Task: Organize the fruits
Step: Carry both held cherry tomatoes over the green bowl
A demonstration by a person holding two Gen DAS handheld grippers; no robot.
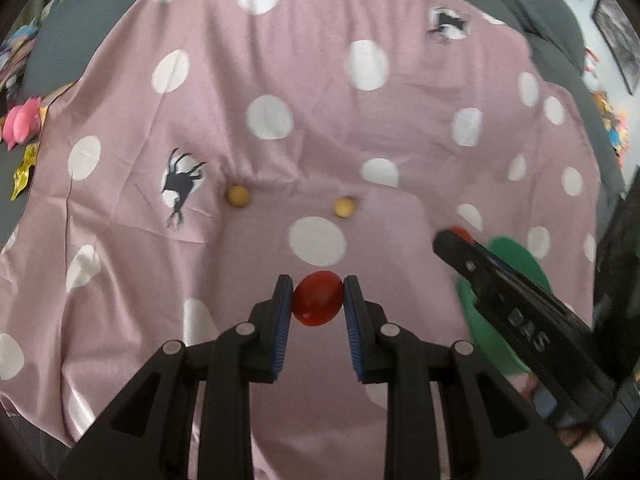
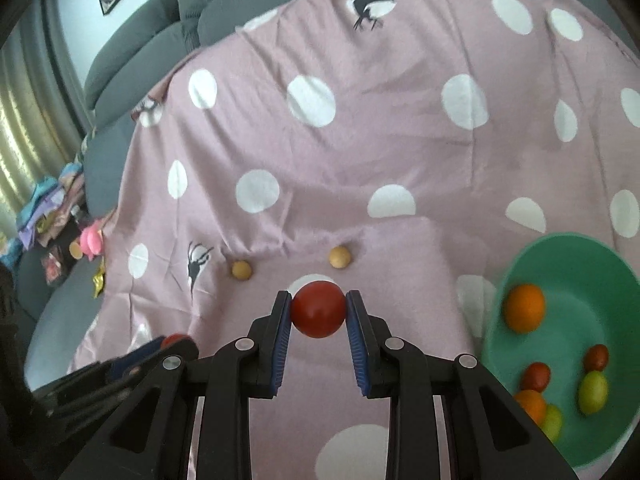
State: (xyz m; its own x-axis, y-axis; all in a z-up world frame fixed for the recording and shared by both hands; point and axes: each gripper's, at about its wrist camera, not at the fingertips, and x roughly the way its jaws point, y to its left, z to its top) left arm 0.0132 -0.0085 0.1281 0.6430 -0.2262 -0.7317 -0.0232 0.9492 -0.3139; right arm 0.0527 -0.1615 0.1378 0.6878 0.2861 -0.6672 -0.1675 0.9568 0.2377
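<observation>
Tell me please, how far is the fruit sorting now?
Done: the green bowl already holds several fruits, two oranges among them. In hand: the left gripper clamps a red fruit, and the right gripper clamps a red tomato. Left: two small yellow fruits lie on the dotted cloth.

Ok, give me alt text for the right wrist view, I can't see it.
The right gripper is shut on a red fruit above a pink polka-dot cloth. A green bowl of fruit sits lower right; two small tan balls lie ahead.
</observation>
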